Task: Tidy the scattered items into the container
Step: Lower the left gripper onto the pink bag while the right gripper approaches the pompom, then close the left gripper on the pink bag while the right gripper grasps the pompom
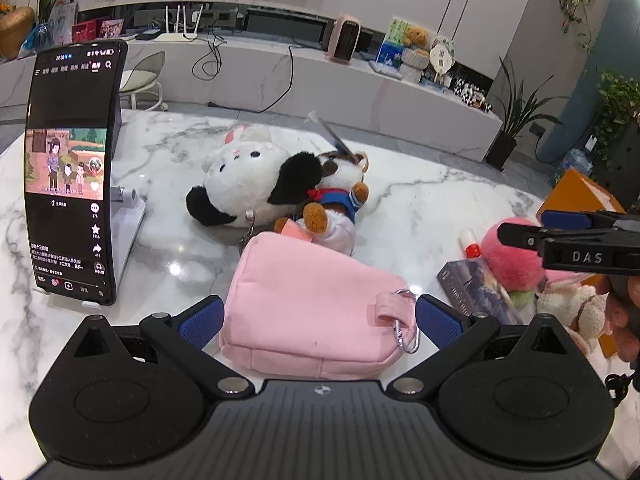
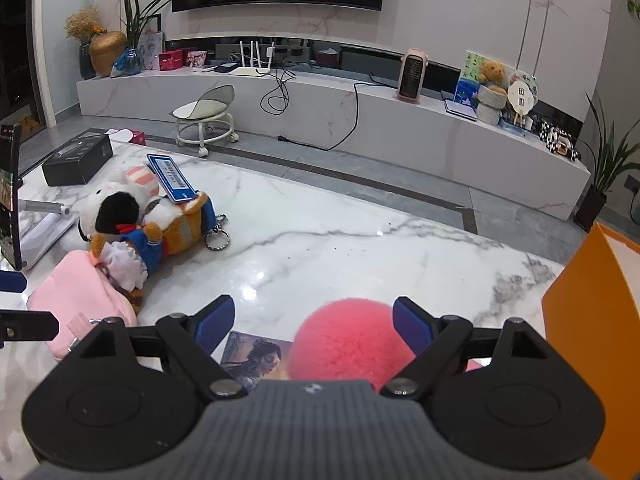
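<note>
The round fluffy pink plush ball [image 2: 352,340] is seen on the marble tabletop [image 2: 360,248], between the wide-spread, empty jaws of the right gripper [image 2: 314,320], nearer its right pad. The open orange box [image 2: 592,320], judged to be the container, is placed at three o'clock. The soft pink fabric pouch [image 1: 312,312], long axis toward twelve o'clock, is straddled by the wide, unclosed left gripper [image 1: 318,316].

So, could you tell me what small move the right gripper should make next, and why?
Probably ease the right gripper slightly lower and close its jaws on the pink pompom. The jaws stand open with the pompom between them, nearer the right-hand one, not yet pressed. The orange container sits just to the right, a short carry away.
</note>
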A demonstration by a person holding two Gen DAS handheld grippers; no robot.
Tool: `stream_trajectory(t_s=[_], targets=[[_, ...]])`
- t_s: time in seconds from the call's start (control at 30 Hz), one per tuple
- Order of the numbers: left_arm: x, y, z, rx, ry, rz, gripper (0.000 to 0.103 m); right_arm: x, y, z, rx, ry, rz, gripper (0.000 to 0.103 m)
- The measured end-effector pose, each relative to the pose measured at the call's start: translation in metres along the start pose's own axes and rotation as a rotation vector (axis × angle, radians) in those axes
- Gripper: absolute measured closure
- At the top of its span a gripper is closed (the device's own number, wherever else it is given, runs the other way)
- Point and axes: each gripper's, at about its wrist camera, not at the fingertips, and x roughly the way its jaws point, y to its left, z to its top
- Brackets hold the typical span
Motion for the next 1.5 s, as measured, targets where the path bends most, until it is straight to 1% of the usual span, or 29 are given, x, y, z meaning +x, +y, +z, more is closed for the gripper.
stream_trajectory(t_s=[0.1,0.3,0.43,0.53,0.67,0.73,0.77,0.8,0.9,1.0,1.03,1.07,1.17,1.23,1.3,1.47,1.5], targets=[[0.001,-0.001,-0.001,0.020,0.016,0.012,0.000,0.000,0.001,-0.001,0.003,0.000,0.003,0.015],[0.000,0.002,0.001,-0.011,0.019,0.019,0.000,-0.003,0.006,-0.002,-0.007,0.001,0.022,0.015],[0.003,0.003,0.003,-0.043,0.032,-0.008,0.000,-0.006,0.007,-0.002,-0.008,0.000,0.027,0.015],[0.003,0.006,0.003,-0.062,0.010,-0.037,0.000,-0.008,0.006,-0.002,-0.002,-0.003,0.026,0.015],[0.007,0.007,0.005,-0.039,0.027,-0.010,0.000,-0.010,0.005,-0.002,0.006,-0.004,0.026,0.015],[0.012,0.006,0.004,-0.025,0.050,0.026,0.000,-0.010,0.004,-0.002,0.008,-0.004,0.027,0.015],[0.016,0.009,0.003,-0.034,0.074,0.030,0.000,-0.011,0.004,-0.001,0.009,-0.005,0.027,0.015],[0.021,0.012,0.001,-0.056,0.099,0.018,0.000,-0.011,0.004,-0.001,0.010,-0.005,0.027,0.015],[0.031,0.025,-0.003,-0.149,0.133,-0.052,0.000,-0.011,0.004,-0.001,0.013,-0.004,0.027,0.015],[0.033,0.027,-0.003,-0.158,0.119,-0.059,0.000,-0.011,0.004,-0.001,0.014,-0.002,0.029,0.015],[0.034,0.028,-0.003,-0.161,0.112,-0.060,0.008,-0.011,0.004,-0.001,0.013,0.000,0.031,0.015],[0.034,0.028,-0.003,-0.170,0.105,-0.066,0.013,-0.011,0.005,-0.001,0.012,0.001,0.032,0.015],[0.031,0.029,-0.001,-0.188,0.088,-0.055,0.024,-0.011,0.005,-0.002,0.009,0.004,0.036,0.015],[0.026,0.028,0.001,-0.191,0.069,-0.044,0.035,-0.011,0.006,-0.002,0.008,0.006,0.037,0.015],[0.022,0.028,0.003,-0.190,0.054,-0.039,0.040,-0.011,0.005,-0.002,0.008,0.006,0.036,0.015],[0.012,0.029,0.008,-0.179,0.020,-0.018,0.049,-0.012,0.004,-0.001,0.012,0.004,0.027,0.015],[0.010,0.029,0.009,-0.178,0.011,-0.017,0.052,-0.013,0.003,-0.001,0.014,0.004,0.023,0.015]])
